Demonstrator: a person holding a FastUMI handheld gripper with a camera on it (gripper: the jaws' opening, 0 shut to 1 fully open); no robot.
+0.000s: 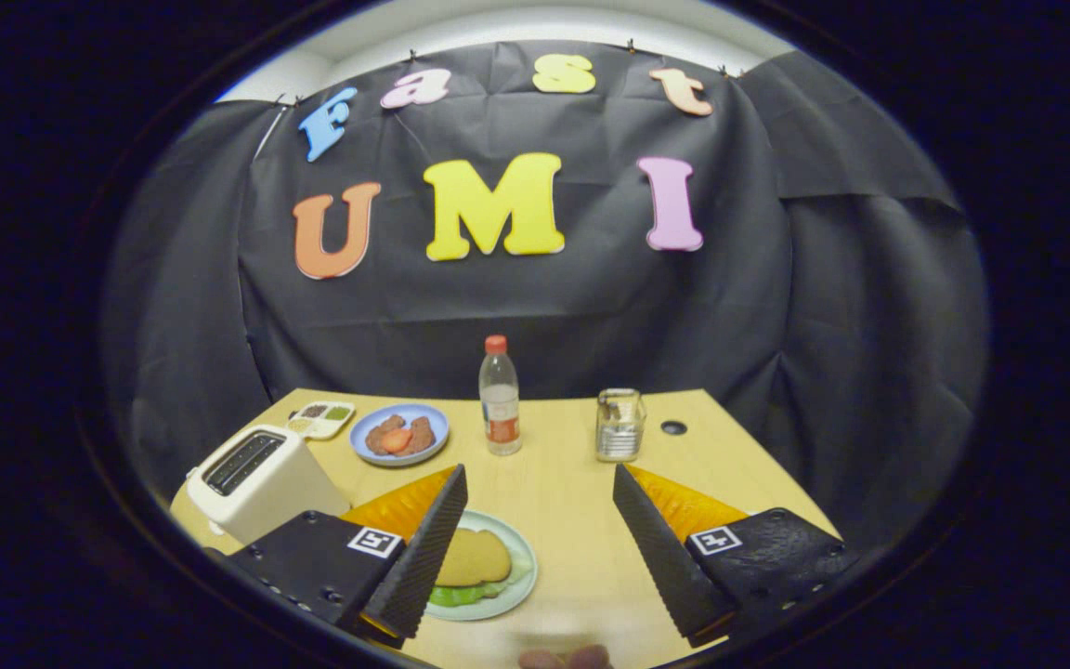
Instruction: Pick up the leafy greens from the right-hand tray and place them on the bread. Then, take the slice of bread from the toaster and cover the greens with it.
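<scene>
We see a staged recording booth set up as a mock kitchen: black cloth wall (535, 307) behind a wooden table (572, 520) bearing a toaster (261, 483), plates of food (399, 434), a bottle (500, 395) and a glass jar (619, 425).

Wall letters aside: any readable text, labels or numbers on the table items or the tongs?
Bottle label: too small and blurred to read.
Square tags on the tongs: black-and-white code patterns, no words.
Toaster, jar: no text visible.
The tongs stand open, nothing between the fingers.
</scene>
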